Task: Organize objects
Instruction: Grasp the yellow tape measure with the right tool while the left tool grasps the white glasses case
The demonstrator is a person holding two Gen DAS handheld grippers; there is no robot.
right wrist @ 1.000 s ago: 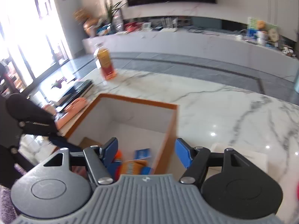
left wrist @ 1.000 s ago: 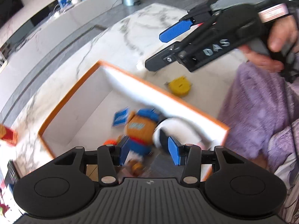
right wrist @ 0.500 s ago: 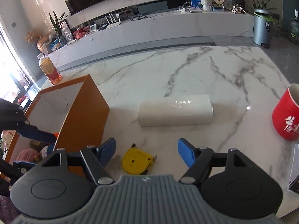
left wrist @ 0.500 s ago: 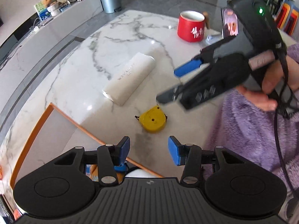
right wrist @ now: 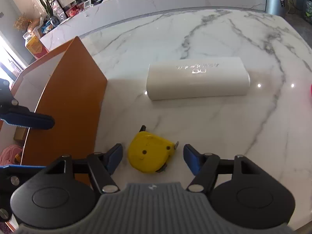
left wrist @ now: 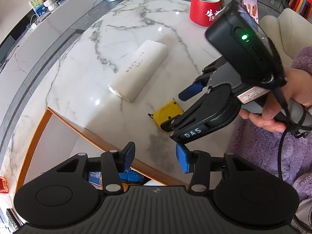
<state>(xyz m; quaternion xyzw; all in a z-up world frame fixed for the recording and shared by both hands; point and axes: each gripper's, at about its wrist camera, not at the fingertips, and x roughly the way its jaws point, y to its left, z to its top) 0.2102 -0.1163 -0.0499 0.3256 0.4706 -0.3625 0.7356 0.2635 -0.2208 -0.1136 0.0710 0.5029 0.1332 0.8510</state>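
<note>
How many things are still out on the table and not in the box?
3 that show: a yellow tape measure between the right gripper fingers, a white case behind it, and a red mug at the far edge. Others may be hidden.

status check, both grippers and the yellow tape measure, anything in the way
Right gripper open, jaws either side of the yellow tape measure, not closed on it. Left gripper open, holding nothing, over the orange box rim. Nothing blocking.

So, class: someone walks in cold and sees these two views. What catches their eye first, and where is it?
The yellow tape measure on the marble table, sitting between the open fingers of the right gripper. Behind it lies a white rounded case, and beside it the orange-walled box. The left gripper hovers open above the box's rim.
</note>
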